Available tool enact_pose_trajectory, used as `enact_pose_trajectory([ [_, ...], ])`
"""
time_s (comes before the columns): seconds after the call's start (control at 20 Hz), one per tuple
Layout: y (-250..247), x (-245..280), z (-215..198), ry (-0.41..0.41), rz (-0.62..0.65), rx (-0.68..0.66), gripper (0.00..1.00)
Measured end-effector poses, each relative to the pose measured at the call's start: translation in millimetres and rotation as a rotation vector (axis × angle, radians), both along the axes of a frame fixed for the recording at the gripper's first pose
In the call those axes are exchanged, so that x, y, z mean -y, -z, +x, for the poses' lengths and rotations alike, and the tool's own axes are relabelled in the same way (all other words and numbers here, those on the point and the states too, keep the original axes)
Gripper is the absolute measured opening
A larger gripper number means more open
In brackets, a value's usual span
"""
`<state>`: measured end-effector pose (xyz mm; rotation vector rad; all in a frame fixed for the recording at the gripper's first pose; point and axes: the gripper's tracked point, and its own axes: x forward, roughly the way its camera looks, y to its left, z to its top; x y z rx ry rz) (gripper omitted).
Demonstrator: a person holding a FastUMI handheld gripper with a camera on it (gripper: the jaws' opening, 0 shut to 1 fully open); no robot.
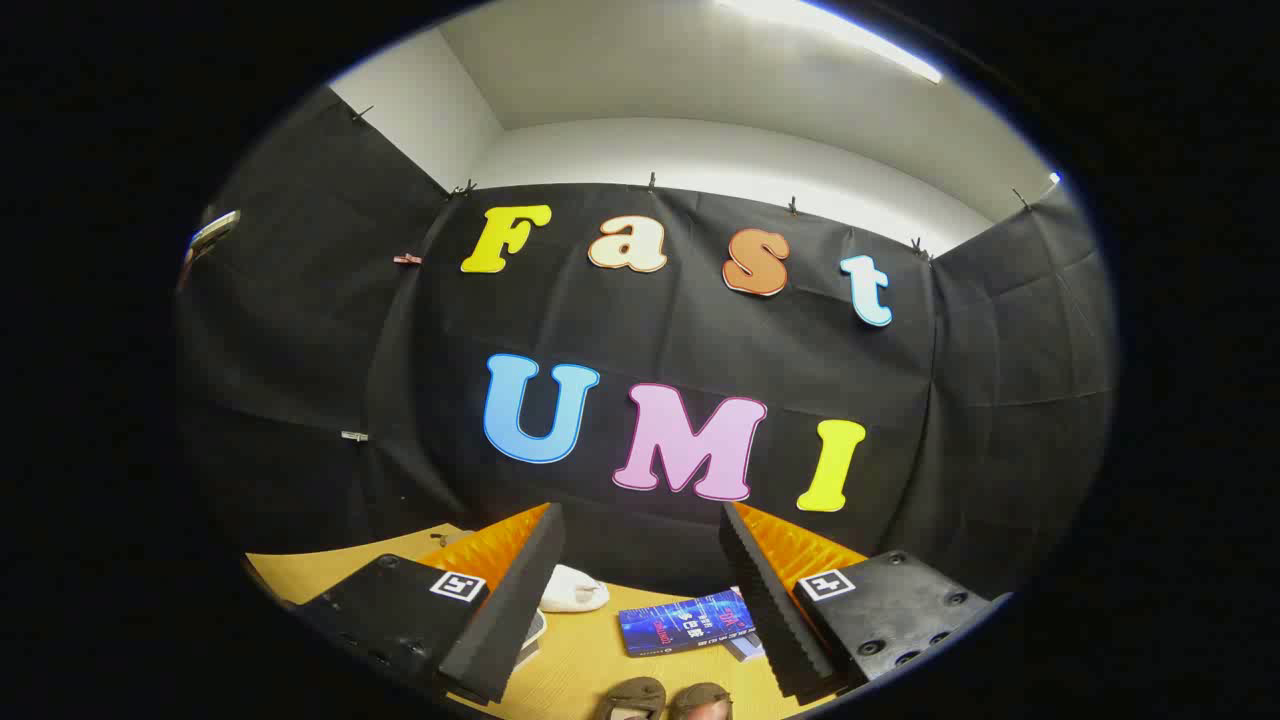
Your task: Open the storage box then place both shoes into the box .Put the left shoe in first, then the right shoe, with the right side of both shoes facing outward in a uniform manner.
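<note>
The gripper [640, 600] is tilted upward, so that its camera looks mostly at the black cloth wall [300, 380] of the booth and the white ceiling with a strip light [830, 35] above it. Its two fingers stand wide apart with nothing between them: the left finger [510, 600] and the right finger [775, 610] each show a dark ribbed foam pad facing inward, orange backing behind, and a black mounting block with a small square marker on top.

Below and between the fingers lies a light wooden tabletop [580, 660]. At its near edge, just ahead of the fingers, sit the rounded toes of two brown shoes [665, 698], side by side and touching or very nearly so (only their tips are visible, so which is left and which is right cannot be told). The fingers are apart from them and hold neither.

Further along the table, beyond the shoes, a blue book [685, 622] lies flat near the right finger, with the corner of another flat thing [745, 650] peeking out from under its edge. A small white rounded object [573, 590] rests close beside the left finger, at the far edge of the table where it meets the cloth wall. Partly hidden behind the left finger's pad is the edge of a pale flat item [533, 632]; what it is cannot be made out.
</note>
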<state>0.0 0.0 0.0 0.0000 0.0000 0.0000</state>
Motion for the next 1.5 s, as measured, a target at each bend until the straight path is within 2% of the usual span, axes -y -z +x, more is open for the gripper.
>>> enact_pose_trajectory([
  [0.5, 10, 4, -3, -0.002, 0.025, -0.028, 0.97],
  [0.8, 22, -5, -2, -0.04, 0.075, -0.043, 0.97],
  [0.95, 36, -26, 0, -0.14, 0.18, -0.092, 0.97],
  [1.1, 71, -53, 1, -0.258, 0.283, -0.199, 0.97],
  [1.35, 158, -108, -7, -0.455, 0.58, -0.439, 0.98],
  [1.5, 223, -125, -11, -0.507, 0.738, -0.613, 0.98],
])
